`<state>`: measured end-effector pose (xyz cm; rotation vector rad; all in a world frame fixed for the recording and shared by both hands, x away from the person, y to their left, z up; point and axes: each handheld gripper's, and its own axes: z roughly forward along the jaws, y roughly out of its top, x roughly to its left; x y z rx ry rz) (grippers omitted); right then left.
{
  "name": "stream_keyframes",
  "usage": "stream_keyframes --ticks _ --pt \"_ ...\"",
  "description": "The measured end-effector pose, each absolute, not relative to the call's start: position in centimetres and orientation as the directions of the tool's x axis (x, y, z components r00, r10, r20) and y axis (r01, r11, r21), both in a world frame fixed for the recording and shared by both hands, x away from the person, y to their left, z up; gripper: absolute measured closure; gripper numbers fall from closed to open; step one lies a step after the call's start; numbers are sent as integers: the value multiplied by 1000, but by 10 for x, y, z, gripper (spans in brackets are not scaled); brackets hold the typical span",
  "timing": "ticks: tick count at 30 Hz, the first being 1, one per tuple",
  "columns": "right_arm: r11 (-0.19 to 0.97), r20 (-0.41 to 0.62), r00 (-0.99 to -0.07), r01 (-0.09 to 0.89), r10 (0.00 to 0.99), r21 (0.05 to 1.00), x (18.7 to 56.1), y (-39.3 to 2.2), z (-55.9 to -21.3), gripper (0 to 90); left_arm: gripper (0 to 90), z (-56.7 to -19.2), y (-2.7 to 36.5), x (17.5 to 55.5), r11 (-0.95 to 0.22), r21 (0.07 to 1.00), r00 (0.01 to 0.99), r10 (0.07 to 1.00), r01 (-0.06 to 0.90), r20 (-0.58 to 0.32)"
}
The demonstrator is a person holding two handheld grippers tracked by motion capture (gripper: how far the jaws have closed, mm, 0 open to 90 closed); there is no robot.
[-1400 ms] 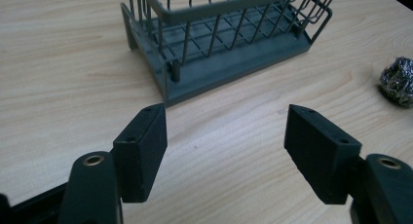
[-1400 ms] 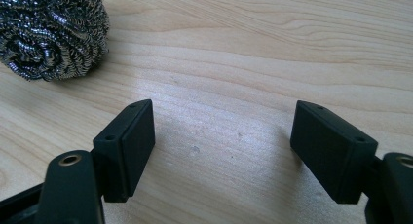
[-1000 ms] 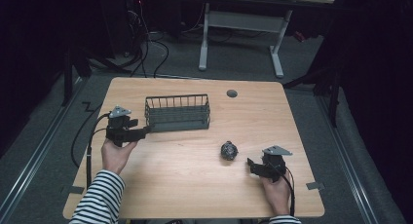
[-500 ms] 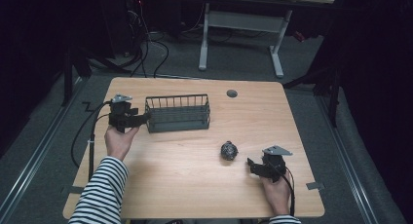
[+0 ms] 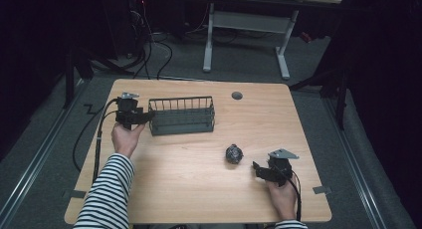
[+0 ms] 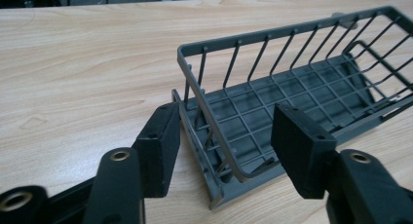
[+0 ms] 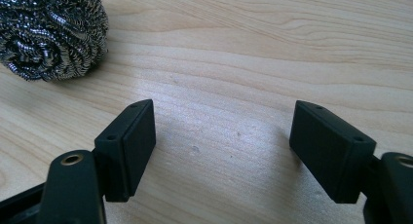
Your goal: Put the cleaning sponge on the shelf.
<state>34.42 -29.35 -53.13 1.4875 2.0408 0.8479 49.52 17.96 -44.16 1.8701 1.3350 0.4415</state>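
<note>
My left gripper straddles the near end wall of the basket at the table's back left, jaws just closing but not yet pressing, while my right gripper rests released just beside the scourer.

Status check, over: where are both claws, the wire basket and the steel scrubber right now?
Left claw closing around wire basket end wall, pads not yet pressing. Right claw open, empty, short of steel scrubber. Nothing in the way.
</note>
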Motion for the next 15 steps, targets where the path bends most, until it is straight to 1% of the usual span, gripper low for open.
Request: stream_keyframes --ticks 9,15 --pt "220 -17 -299 662 954 717 344 -294 -531 251 500 -447 177 500 -149 742 376 915 654 -147" --pt "220 -16 -299 662 954 717 344 -294 -531 251 557 -448 175 501 -151 739 377 914 657 -148"
